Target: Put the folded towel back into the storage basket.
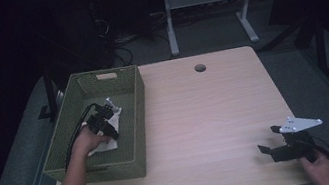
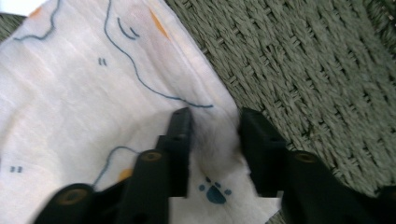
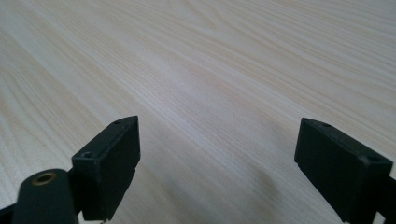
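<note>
A white cloth [image 1: 116, 118] with blue line drawings, orange marks and a blue paw print lies inside the green woven basket [image 1: 139, 119] at the table's left. My left gripper [image 1: 104, 118] reaches down into the basket. In the left gripper view its jaws stand close together at the cloth's [image 2: 93, 93] edge, and a raised fold is pinched in my left gripper [image 2: 214, 128]. The basket's woven floor [image 2: 317, 70] lies beside the cloth. My right gripper [image 1: 267, 139] rests low at the table's front right, open, with nothing between its jaws [image 3: 217, 140] but bare wood.
The light wooden table [image 1: 206, 111] has a round cable hole [image 1: 200, 68] near its far edge. The basket has a handle slot [image 1: 106, 76] in its far wall. Desk legs and cables stand on the dark floor beyond the table.
</note>
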`<state>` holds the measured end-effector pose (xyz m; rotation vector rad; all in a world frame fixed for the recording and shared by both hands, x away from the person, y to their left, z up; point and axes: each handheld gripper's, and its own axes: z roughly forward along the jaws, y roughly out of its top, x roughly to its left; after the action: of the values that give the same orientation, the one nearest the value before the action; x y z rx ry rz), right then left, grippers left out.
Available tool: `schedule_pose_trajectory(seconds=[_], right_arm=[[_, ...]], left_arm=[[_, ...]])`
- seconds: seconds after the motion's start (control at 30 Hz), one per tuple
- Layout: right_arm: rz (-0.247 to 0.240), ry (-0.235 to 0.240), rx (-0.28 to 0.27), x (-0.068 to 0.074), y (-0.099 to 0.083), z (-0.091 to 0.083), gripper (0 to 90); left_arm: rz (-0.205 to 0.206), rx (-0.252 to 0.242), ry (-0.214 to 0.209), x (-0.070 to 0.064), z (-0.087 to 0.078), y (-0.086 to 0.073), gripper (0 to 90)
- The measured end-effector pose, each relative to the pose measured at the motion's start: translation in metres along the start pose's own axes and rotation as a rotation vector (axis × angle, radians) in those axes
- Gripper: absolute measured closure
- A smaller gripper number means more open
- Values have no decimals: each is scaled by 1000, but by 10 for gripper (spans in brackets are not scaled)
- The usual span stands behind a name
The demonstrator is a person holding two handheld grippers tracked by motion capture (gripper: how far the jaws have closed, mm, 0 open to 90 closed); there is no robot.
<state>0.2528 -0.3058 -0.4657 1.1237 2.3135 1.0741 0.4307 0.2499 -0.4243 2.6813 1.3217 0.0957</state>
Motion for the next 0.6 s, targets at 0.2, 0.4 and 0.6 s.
schedule_pose_trajectory(seconds=[0.2,0.4,0.6], right_arm=[[-4,-1,-9,-1,2,0,136],[-11,3,-5,0,3,1,136],[-20,3,-13,0,4,0,136]], left_arm=[[-14,-18,2,-2,-4,0,848],[-8,-58,-39,-10,-13,-2,852],[2,-83,-157,-22,-18,-1,851]])
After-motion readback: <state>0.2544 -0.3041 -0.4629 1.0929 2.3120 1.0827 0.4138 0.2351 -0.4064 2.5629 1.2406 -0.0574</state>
